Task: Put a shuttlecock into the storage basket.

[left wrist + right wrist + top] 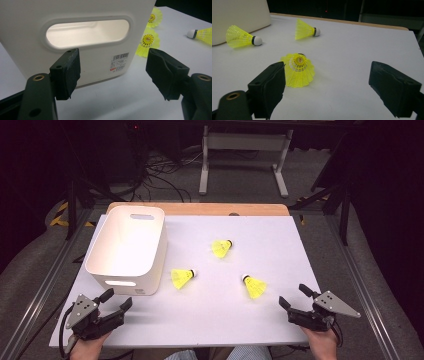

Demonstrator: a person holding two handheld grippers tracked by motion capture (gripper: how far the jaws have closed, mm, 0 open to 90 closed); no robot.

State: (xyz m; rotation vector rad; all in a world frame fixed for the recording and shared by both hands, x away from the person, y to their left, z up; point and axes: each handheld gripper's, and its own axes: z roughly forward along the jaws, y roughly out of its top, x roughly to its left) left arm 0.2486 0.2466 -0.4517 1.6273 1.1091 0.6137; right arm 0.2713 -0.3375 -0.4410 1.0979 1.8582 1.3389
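three yellow shuttlecocks lie on the white table (210, 320), and the one your move turns on is the nearest shuttlecock (254, 287), which sits just ahead of and a little to the left of your right gripper (291, 300). your right hand is clearly the closer one; your left gripper (116, 301) sits at the near wall of the white bin (125, 247), well apart from that shuttlecock.

its long axis runs roughly toward you: in the high view the white cork points away toward the middle of the table and the skirt flares back at your right gripper. in the right gripper view the nearest shuttlecock (298, 70) shows its open skirt, with the cork at the far end, lying near the left jaw rather than centred in the gap. you would likely need to shift a little left before closing, judging by that offset.

both grippers stand wide and hold nothing.

the left gripper view gives you what the others do not: the bin's handle slot (88, 33) and a barcode label (119, 61) on the wall straight ahead. the high view alone lays out the middle shuttlecock (182, 278) beside the bin and the far shuttlecock (221, 247) beyond it.
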